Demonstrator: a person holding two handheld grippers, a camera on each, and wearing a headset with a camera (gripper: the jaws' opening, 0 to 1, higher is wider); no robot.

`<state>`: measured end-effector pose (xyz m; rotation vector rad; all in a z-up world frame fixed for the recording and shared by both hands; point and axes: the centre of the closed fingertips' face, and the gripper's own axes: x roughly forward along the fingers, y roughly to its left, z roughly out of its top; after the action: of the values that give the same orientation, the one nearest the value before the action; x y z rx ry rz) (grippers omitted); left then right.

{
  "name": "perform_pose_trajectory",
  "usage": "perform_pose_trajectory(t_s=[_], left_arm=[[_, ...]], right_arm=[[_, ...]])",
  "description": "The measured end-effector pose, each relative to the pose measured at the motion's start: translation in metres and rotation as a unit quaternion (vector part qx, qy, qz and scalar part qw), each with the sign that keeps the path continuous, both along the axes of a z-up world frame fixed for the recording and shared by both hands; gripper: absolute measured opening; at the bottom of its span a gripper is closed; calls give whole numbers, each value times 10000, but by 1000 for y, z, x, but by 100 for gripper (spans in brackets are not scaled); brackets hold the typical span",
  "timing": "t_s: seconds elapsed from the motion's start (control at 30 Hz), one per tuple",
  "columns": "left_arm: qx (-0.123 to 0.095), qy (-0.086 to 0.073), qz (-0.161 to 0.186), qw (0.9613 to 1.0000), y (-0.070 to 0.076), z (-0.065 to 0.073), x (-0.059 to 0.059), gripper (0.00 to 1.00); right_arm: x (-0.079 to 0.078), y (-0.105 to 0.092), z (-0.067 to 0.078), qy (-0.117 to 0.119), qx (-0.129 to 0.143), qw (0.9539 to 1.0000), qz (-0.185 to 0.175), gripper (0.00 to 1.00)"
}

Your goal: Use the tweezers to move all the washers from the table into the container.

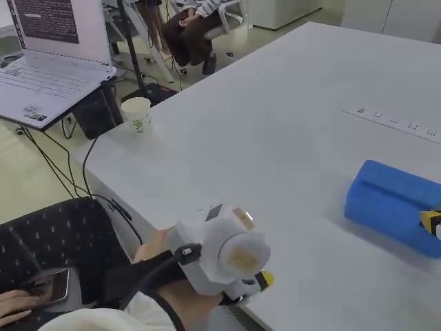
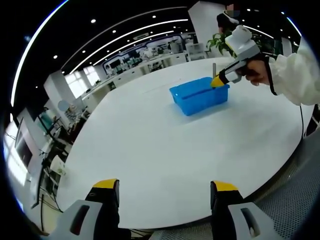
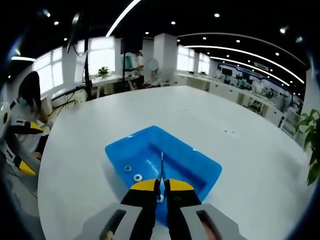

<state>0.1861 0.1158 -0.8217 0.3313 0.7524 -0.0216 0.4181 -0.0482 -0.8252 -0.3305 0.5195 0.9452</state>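
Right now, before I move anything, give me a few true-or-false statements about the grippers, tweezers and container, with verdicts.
1. The right gripper is shut on the tweezers. True.
2. The blue container is empty. False: at least two washers lie in it.
3. The left gripper is open. True.
4. The left gripper hangs over the container. False: it is by the table's edge, well apart from the container.
5. A paper cup stands on the table. True.
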Motion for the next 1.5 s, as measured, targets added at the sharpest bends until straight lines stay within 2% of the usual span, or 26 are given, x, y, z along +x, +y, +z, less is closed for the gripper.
perform_pose_trajectory(t_s=[0.07,0.27,0.5,0.57,0.63,0.67,0.73,0.8,0.87,0.93,1.03,1.23,1.3,1.33,1.4,1.47,1.5], left_arm=[[-1,5,-5,10000,0,0,0,75],[8,-2,-16,10000,0,1,0,75],[-10,-97,19,10000,1,4,1,72],[-23,-99,22,9999,0,5,0,71],[-25,-95,13,10000,0,5,0,70],[-32,-107,-6,9999,-1,5,0,70],[-52,-131,-29,9999,-2,6,0,68],[-66,-146,-42,9999,-3,7,0,66],[-58,-110,-70,9999,-4,7,-1,65],[-59,-98,-75,9999,-4,6,-1,62],[-130,-211,-94,9996,-5,10,1,58],[-219,-351,-172,9990,-10,15,3,57],[-313,-383,-200,9986,-14,17,3,57],[-405,-480,-233,9978,-17,21,4,57],[-498,-512,-368,9968,-23,24,4,56],[-554,-371,-828,9943,-39,23,0,56],[-482,-468,-1131,9913,-46,28,-2,55]], right_arm=[[2,0,2,-124,-31,9999,16,3],[0,0,13,-209,25,9998,56,3],[-15,-5,40,-393,193,9988,228,2],[-24,-6,46,-390,206,9985,310,2],[-35,-8,44,-392,174,9981,445,2],[-46,-9,49,-483,65,9974,530,2],[-63,-10,55,-504,43,9964,679,2],[-75,-12,60,-536,9,9958,743,2],[-86,-13,63,-683,-137,9938,864,2],[-99,-13,65,-578,-117,9935,974,1],[-118,-14,74,-490,-5,9935,1029,1],[-148,-19,83,-361,37,9931,1111,1],[-157,-22,87,-276,118,9935,1100,1],[-163,-22,89,-203,135,9937,1097,1],[-170,-25,93,-152,123,9944,1041,1],[-177,-25,96,-123,160,9943,1049,1],[-183,-25,98,-80,139,9940,1080,2]])
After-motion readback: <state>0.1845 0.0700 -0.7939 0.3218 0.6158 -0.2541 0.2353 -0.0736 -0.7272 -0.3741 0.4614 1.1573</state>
